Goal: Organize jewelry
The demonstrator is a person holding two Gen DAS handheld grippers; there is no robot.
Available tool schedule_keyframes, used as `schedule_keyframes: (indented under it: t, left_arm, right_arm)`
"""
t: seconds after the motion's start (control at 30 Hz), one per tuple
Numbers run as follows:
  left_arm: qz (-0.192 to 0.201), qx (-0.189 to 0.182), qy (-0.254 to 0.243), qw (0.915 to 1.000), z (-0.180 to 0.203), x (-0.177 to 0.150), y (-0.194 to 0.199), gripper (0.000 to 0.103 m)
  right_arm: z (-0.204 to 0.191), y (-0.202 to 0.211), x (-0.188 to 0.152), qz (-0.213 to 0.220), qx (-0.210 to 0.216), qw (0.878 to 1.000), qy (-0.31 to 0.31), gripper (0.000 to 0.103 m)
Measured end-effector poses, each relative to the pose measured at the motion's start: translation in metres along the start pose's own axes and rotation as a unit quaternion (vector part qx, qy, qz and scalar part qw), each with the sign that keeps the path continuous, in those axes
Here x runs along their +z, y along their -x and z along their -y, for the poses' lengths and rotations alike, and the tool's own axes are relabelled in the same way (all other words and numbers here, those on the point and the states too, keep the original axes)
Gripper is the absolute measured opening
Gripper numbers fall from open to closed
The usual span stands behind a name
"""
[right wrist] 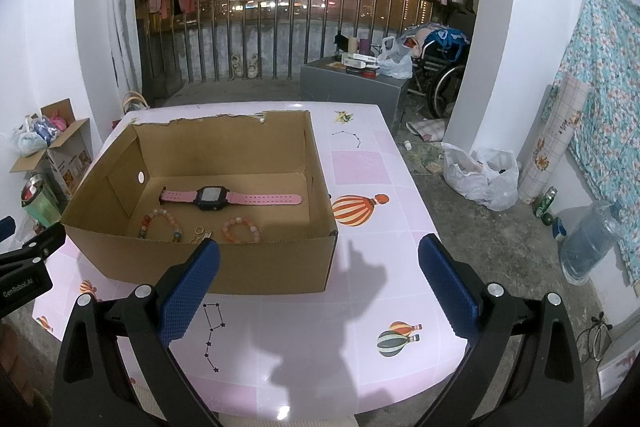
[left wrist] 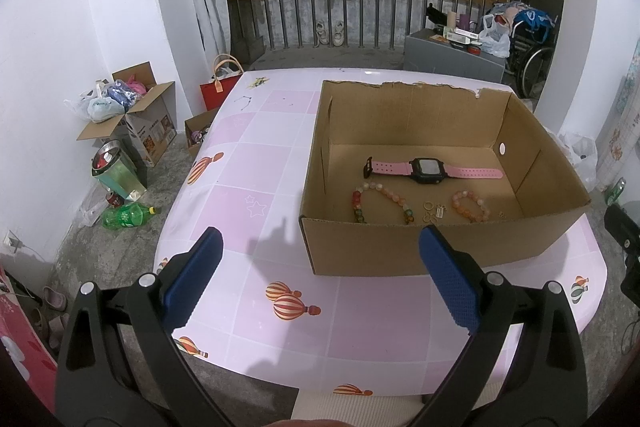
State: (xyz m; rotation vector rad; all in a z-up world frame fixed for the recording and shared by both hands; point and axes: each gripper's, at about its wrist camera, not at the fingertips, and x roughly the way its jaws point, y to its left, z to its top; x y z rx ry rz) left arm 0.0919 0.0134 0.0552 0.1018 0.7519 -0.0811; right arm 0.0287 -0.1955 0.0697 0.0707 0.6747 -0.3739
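Both of my claws hang above the near edge of the bench (left wrist: 256, 147), and neither is carrying anything: the left claw (left wrist: 320, 281) is spread wide with nothing between its blue pads, and the right claw (right wrist: 320, 283) is released just the same. All the jewelry I can see lies inside the cardboard box (left wrist: 360, 247) on the bench. A pink watch (left wrist: 430, 169) is stretched flat across the middle of the box floor. Nearer the front wall lie a long bead bracelet (left wrist: 380, 193), a smaller orange bead bracelet (left wrist: 470, 205), and between them a few small gold pieces (left wrist: 434, 211), too tiny for me to name. The bench around the box looks bare of jewelry, so I judge the gathering is done or nearly so, and I am between steps. If more sorting is wanted, my next move calls for lifting one claw over the front wall and coming down straight, since the small pieces sit close under that wall
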Motion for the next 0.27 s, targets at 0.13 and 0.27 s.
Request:
schedule_keyframes:
  t: [0.13,0.27]
  left_arm:
    - [0.001,0.001,0.001,1.0000,0.0000,0.0002,0.0004,0.095]
    - [-0.001,0.001,0.002,1.0000,0.0000,0.0000,0.0005,0.095]
  right_arm:
    - [0.0009,0.0000,0.0005,0.000,0.000,1.000,-0.001,0.097]
    - [0.0007,0.0000,0.0005,0.000,0.000,1.000,-0.001,0.097]
